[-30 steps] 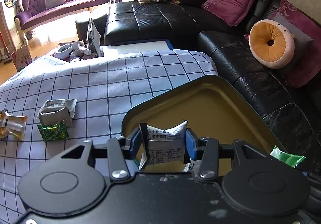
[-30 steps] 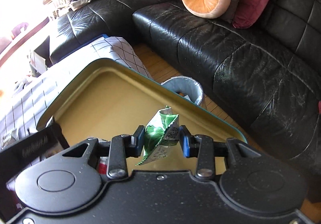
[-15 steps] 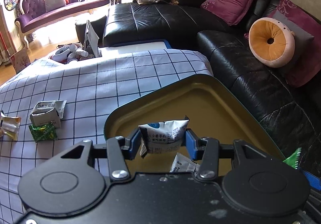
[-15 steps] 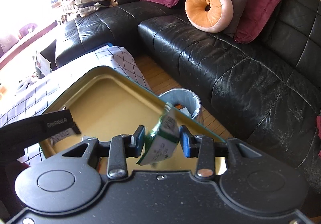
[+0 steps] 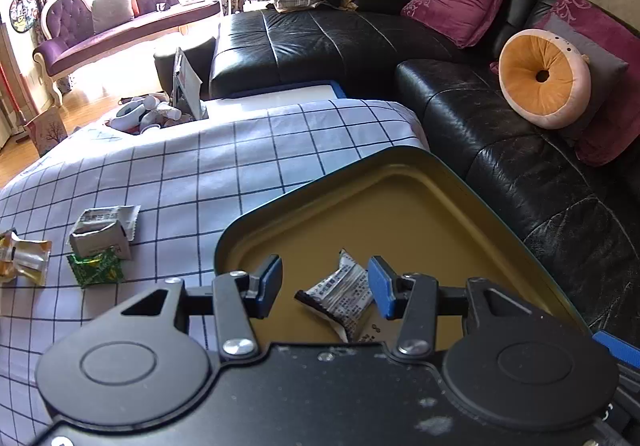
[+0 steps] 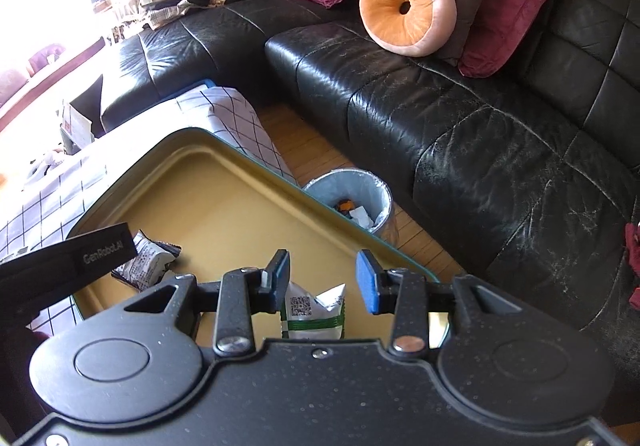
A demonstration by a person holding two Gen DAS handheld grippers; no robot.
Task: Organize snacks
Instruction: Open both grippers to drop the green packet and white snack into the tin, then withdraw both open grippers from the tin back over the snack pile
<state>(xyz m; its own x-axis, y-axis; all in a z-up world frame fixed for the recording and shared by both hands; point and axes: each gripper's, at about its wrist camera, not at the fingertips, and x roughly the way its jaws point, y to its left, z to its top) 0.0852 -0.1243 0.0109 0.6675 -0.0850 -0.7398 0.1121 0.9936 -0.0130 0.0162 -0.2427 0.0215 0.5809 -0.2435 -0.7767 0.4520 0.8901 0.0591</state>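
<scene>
A gold tin tray with a teal rim (image 5: 400,214) sits on the checked tablecloth; it also shows in the right wrist view (image 6: 208,198). My left gripper (image 5: 325,286) is open above the tray, and a white snack packet (image 5: 340,296) lies in the tray below it; the packet also shows in the right wrist view (image 6: 148,258). My right gripper (image 6: 323,281) is open over the tray's near side, with a green and white snack packet (image 6: 314,310) lying beneath it. Several more snack packets (image 5: 100,242) lie on the cloth to the left.
A black leather corner sofa (image 5: 520,150) with magenta cushions and a round orange cushion (image 6: 406,8) wraps the table's far and right sides. A lined waste bin (image 6: 352,202) stands on the wooden floor beside the tray. The left gripper's body (image 6: 80,258) reaches over the tray's left part.
Both grippers have opened. The white packet dropped from the left gripper into the tray, and the green and white packet dropped from the right gripper into the tray.
</scene>
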